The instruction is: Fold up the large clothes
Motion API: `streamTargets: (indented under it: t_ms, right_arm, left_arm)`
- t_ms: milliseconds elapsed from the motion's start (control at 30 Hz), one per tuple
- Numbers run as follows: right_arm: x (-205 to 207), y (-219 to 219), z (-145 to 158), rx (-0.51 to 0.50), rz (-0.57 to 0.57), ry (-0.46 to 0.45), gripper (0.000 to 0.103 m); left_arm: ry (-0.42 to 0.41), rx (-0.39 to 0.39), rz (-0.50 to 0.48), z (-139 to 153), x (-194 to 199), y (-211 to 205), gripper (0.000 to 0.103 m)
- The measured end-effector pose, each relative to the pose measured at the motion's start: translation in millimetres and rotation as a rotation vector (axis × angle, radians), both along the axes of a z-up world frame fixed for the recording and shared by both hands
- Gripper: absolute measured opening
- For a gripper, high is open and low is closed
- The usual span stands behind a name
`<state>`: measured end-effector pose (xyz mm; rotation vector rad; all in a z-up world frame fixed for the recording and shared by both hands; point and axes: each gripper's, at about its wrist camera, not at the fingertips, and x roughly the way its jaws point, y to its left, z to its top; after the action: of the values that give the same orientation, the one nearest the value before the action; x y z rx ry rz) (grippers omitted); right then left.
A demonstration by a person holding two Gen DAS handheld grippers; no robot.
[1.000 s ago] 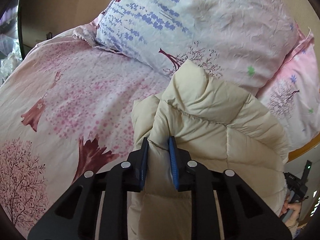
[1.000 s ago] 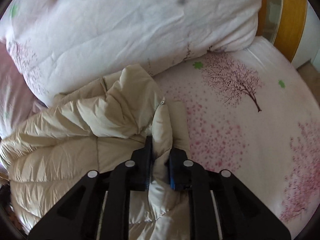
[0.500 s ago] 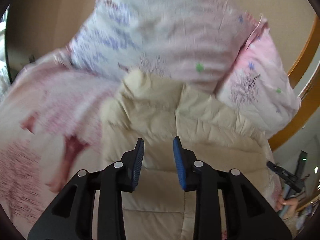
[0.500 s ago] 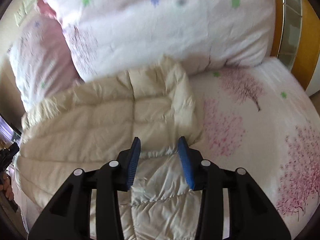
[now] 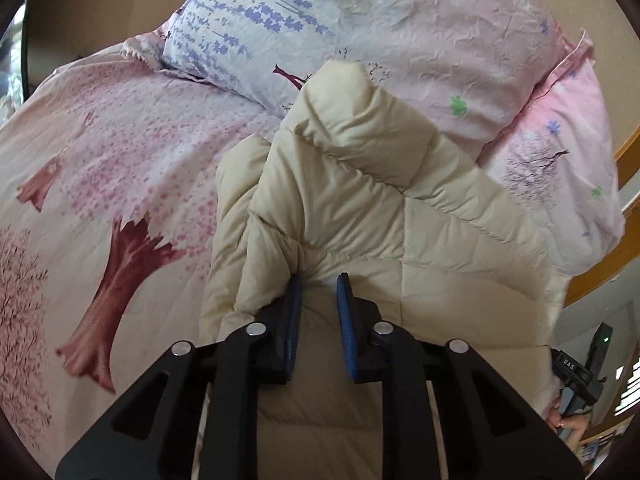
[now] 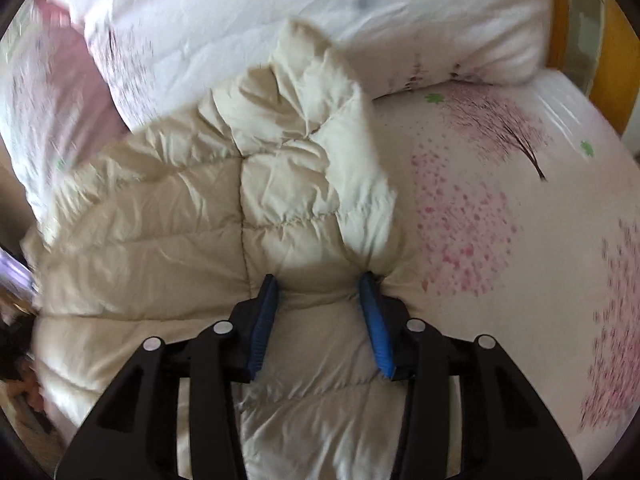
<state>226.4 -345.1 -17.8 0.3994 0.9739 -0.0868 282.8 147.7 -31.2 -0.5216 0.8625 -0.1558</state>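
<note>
A cream quilted puffer jacket (image 5: 380, 200) lies on the bed, its far end bunched against the pillows; it also fills the right wrist view (image 6: 224, 216). My left gripper (image 5: 318, 280) is open, low over the jacket, its left finger against a raised fold. My right gripper (image 6: 320, 280) is open wide, pressed down on the jacket's right edge, with a puffed fold (image 6: 360, 184) rising just past its right finger. Neither holds fabric.
The bed sheet (image 5: 100, 160) is pink with tree prints, also in the right wrist view (image 6: 520, 220). Pillows (image 5: 400, 20) lie behind the jacket. A wooden bed frame (image 5: 628, 148) runs at the right. The other gripper and a hand (image 5: 576, 384) show at lower right.
Both grippers were shut on jacket folds a second ago, then opened and let go. They have since dropped back low onto the jacket, the right one opened wider.
</note>
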Motion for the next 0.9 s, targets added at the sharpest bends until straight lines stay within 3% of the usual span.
streamTargets:
  t_ms: [33,133,233,333,533,900]
  right_arm:
    - [-9.0,-5.8,4.4,0.049,-0.008,-0.021,0.057]
    - [-35.5,-24.9,16.1,0.139,-0.044,-0.076,0.070]
    - [-49.9,-45.6,17.9,0.186,-0.090,-0.065,0.077]
    - [-55.0,-65.2,6.8,0.277,-0.128,-0.016,0.077]
    - [-64.1,-72.1,-18.4,0.411,-0.131,0.058,0.077]
    - [-60.2,-62.4,-21.0,0.485,-0.069,0.064,0.078]
  left_arm:
    - [-0.007,-0.026,-0.010,3.7,-6.6,4.1,0.025]
    - [-0.045,-0.084,-0.010,12.5,-26.8,21.9,0.052]
    - [-0.051,-0.096,0.021,17.2,-41.0,40.0,0.061]
    - [-0.019,-0.110,0.038,10.9,-48.8,52.1,0.062]
    - [0.072,-0.209,0.021,-11.5,-57.1,66.3,0.062]
    - [0.106,-0.305,-0.048,-23.7,-58.3,50.8,0.062]
